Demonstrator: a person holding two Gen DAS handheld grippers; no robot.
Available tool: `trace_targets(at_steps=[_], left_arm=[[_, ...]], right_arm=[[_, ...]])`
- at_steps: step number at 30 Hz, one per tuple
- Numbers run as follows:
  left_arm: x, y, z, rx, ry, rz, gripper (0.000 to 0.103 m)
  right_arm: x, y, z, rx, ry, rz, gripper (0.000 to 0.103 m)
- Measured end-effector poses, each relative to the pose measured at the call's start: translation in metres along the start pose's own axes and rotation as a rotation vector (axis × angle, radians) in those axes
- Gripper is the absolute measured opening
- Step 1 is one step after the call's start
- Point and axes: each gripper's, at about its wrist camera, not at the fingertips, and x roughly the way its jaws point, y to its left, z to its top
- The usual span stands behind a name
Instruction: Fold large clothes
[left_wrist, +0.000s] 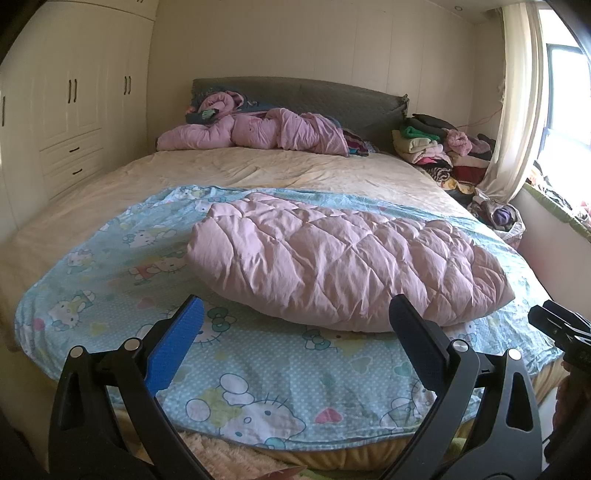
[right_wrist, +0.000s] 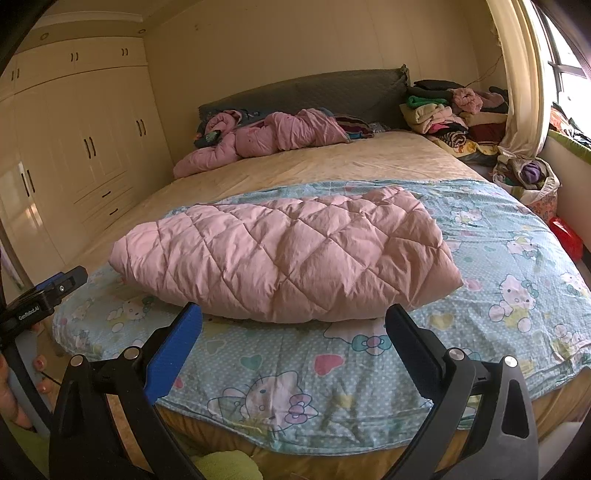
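A pink quilted padded garment (left_wrist: 343, 258) lies folded into a long bundle on a light blue cartoon-print sheet (left_wrist: 110, 266) at the foot of the bed; it also shows in the right wrist view (right_wrist: 288, 254) on the same sheet (right_wrist: 517, 266). My left gripper (left_wrist: 295, 314) is open and empty, just short of the bundle's near edge. My right gripper (right_wrist: 293, 321) is open and empty, also just short of the near edge. The right gripper shows at the left view's right edge (left_wrist: 561, 328); the left gripper shows at the right view's left edge (right_wrist: 48, 291).
A second pink padded garment (left_wrist: 258, 131) lies crumpled by the grey headboard (left_wrist: 314, 96). Stacked clothes (left_wrist: 443, 147) pile beside the bed near the curtain (left_wrist: 517, 110). A bag of clothes (right_wrist: 528, 177) and a red object (right_wrist: 565, 236) sit right of the bed. Wardrobes (left_wrist: 74, 92) line the left wall.
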Motion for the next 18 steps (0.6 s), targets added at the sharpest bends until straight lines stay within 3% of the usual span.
trace_targets(at_steps=[18], left_arm=[[-0.0006, 0.0009, 0.0000, 0.001, 0.002, 0.002, 0.094]], right_arm=[[-0.0007, 0.0013, 0.0000, 0.003, -0.001, -0.002, 0.099]])
